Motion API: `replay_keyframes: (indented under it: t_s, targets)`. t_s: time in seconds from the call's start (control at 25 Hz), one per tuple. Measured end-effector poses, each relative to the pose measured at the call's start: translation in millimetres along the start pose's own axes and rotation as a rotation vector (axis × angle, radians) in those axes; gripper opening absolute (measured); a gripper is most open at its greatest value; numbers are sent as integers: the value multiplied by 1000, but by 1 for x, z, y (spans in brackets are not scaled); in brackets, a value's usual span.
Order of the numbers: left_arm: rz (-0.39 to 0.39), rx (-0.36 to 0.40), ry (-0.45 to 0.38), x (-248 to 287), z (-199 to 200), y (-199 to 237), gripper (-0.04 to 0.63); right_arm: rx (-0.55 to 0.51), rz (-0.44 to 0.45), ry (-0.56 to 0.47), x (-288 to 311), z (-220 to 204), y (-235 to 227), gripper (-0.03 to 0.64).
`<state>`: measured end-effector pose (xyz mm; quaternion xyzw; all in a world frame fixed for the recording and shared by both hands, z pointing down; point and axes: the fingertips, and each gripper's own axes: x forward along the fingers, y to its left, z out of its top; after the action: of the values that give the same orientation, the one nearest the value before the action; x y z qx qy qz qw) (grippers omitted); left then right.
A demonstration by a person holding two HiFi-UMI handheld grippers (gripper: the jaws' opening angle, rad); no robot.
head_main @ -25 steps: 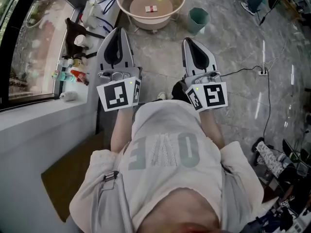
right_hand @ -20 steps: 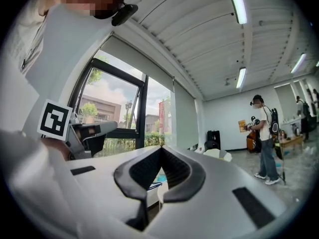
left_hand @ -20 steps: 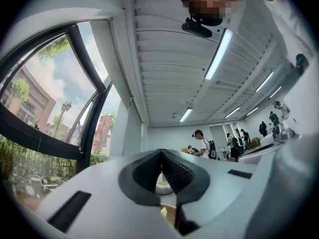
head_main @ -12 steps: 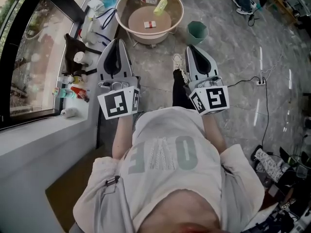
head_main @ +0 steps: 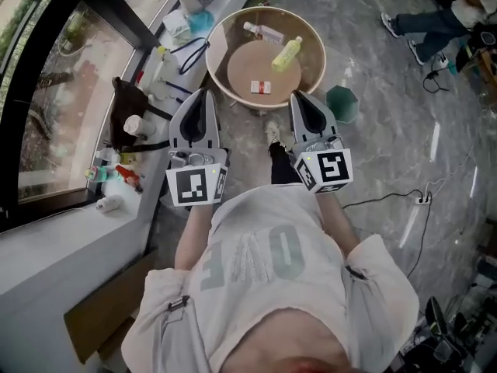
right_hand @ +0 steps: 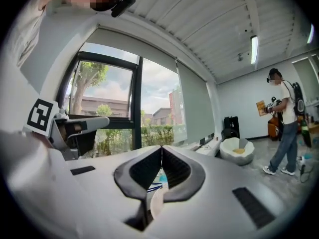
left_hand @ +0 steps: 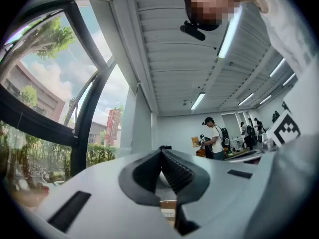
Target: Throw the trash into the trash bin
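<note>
Open floor (head_main: pixel 404 154) to the right; window ledge (head_main: pixel 46 239) bounds the left. Small green trash bin (head_main: pixel 342 103), upright, near the round table (head_main: pixel 220 37). Left gripper (head_main: pixel 203 93) and right gripper (head_main: pixel 300 99): jaws together, empty.

Left tongs (left_hand: pixel 161 152) closed (tips touching), beside a tall window (left_hand: pixel 45 108); standing person (left_hand: pixel 215 139) beyond.

Head view is taken from above the person's head, steeply downward; the left gripper (head_main: pixel 203 93), the right gripper (head_main: pixel 300 98) and the floor (head_main: pixel 388 169) are seen from behind and above. Each gripper view is taken close along its own jaws, roughly level, toward the window (right_hand: pixel 107 108) and ceiling (left_hand: pixel 169 49). The window is shared by all three views; the right gripper's marker cube (left_hand: pixel 287 128) and the left gripper's marker cube (right_hand: pixel 41 114) are caught at the opposite gripper view's edge.
</note>
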<state>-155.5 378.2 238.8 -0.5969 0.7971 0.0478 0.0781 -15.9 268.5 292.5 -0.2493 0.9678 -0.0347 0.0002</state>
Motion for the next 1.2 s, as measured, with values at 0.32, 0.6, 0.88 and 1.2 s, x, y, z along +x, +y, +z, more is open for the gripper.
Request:
replay_keyframes:
  t_s: [0.32,0.6,0.88,1.2]
  targets:
    - [198,-4,31,176,-30,70,12,-9,106,141,148,-6,-112,15]
    - [171,40,71,271,-62,70,11,13,148,138,228,-5,-153,14]
    - [147,6,44,310,-48,68,12,25,153,113,259,13,-154,15]
    - [50,17,-49,339,-14,65,12,-3,95,17,274,49,-161,15]
